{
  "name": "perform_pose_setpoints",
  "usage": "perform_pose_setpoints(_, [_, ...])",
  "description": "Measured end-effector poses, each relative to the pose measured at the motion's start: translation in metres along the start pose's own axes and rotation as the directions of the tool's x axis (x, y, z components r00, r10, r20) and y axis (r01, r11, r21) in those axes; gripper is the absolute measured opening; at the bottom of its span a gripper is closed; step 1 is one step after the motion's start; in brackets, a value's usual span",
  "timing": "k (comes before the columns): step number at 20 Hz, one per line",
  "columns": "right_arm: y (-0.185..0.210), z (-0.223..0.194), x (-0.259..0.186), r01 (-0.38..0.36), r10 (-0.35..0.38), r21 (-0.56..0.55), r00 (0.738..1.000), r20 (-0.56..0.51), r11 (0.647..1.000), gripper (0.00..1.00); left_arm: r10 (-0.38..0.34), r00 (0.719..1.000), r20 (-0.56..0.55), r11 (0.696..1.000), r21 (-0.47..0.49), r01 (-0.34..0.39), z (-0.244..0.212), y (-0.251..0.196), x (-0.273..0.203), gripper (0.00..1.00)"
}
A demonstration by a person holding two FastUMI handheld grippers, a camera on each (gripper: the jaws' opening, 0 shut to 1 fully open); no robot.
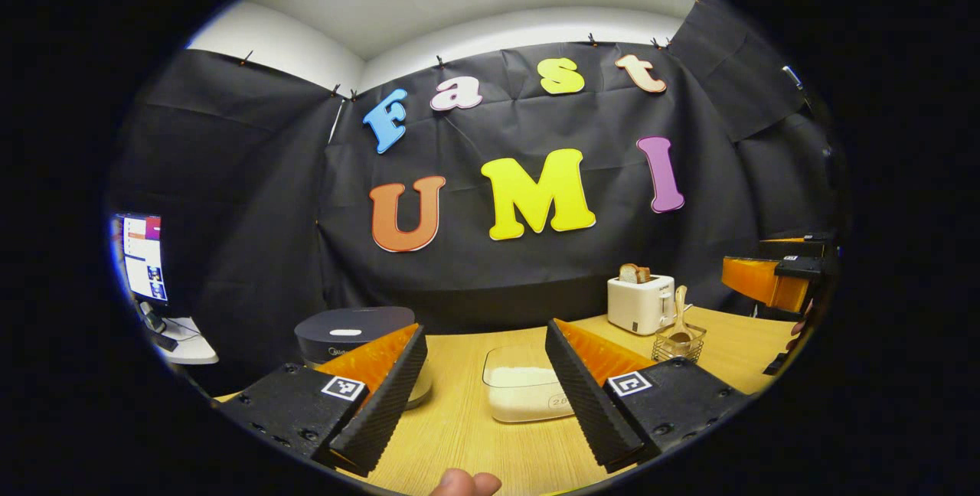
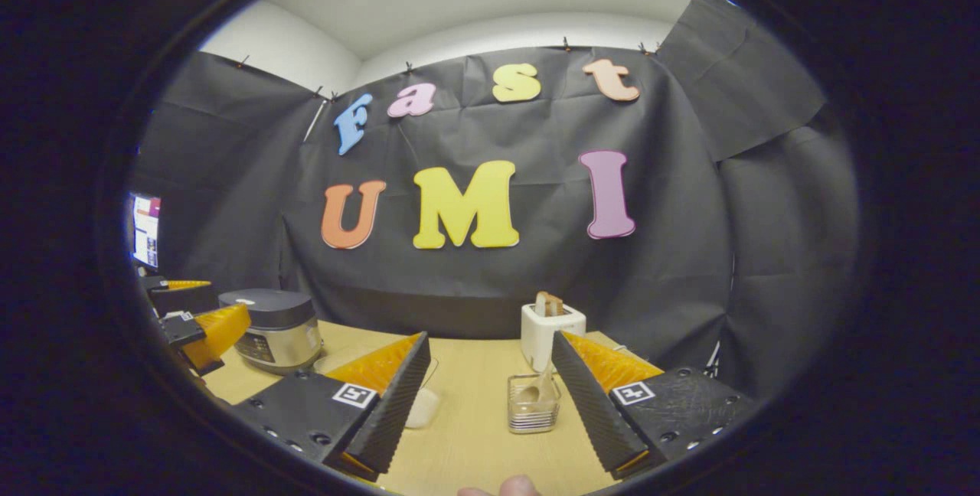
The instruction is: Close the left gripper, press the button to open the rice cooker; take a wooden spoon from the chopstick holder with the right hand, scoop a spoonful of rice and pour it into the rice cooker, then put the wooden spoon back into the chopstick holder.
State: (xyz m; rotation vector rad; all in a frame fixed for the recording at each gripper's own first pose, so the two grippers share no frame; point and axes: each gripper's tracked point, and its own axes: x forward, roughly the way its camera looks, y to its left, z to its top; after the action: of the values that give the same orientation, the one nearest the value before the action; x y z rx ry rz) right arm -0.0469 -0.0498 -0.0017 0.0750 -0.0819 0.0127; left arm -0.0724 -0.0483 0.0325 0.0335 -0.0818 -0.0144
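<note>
Both grippers' fingers gape empty; rice fills the clear tub (image 1: 527, 393), a wooden spoon (image 1: 679, 320) stands in the chopstick holder (image 1: 678, 344).

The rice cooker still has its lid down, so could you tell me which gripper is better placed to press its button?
Left. The rice cooker sits just beyond the left gripper. The right gripper faces the chopstick holder instead.

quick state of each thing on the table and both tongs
rice cooker: lid shut
rice container: open, holds rice
wooden spoon: standing in chopstick holder
toaster: bread in slots, sticking up
left tongs: open, empty
right tongs: open, empty
</note>
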Motion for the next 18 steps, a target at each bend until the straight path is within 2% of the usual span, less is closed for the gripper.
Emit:
perform_pose_setpoints(3, [0.001, 0.000, 0.004, -0.013, 0.012, -0.020, 1.000, -0.006, 1.000, 0.95, 0.017, 1.000, -0.012, 0.999, -0.046, -0.018, -0.001, 0.004, 0.004, 0.98])
perform_pose_setpoints(8, [0.005, -0.003, 0.023, -0.023, 0.022, -0.032, 1.000, -0.021, 0.999, 0.95, 0.073, 0.995, -0.062, 0.995, -0.061, -0.077, -0.016, 0.034, 0.023, 0.99])
perform_pose_setpoints(9, [0.006, -0.004, 0.027, -0.028, 0.027, -0.030, 0.999, -0.025, 0.999, 0.92, 0.082, 0.994, -0.075, 0.994, -0.060, -0.086, -0.020, 0.041, 0.026, 0.99])
perform_pose_setpoints(11, [0.010, -0.005, 0.040, -0.043, 0.043, -0.023, 0.999, -0.024, 0.999, 0.99, 0.114, 0.989, -0.095, 0.992, -0.043, -0.119, -0.024, 0.060, 0.034, 0.99])
perform_pose_setpoints(12, [0.012, -0.005, 0.048, -0.057, 0.057, -0.016, 0.998, -0.025, 0.998, 0.95, 0.132, 0.986, -0.104, 0.990, -0.038, -0.137, -0.026, 0.071, 0.039, 0.99])
perform_pose_setpoints(18, [0.017, -0.008, 0.094, -0.124, 0.123, -0.013, 0.991, -0.054, 0.992, 0.95, 0.175, 0.969, -0.175, 0.984, 0.020, -0.175, -0.029, 0.136, 0.083, 0.99])
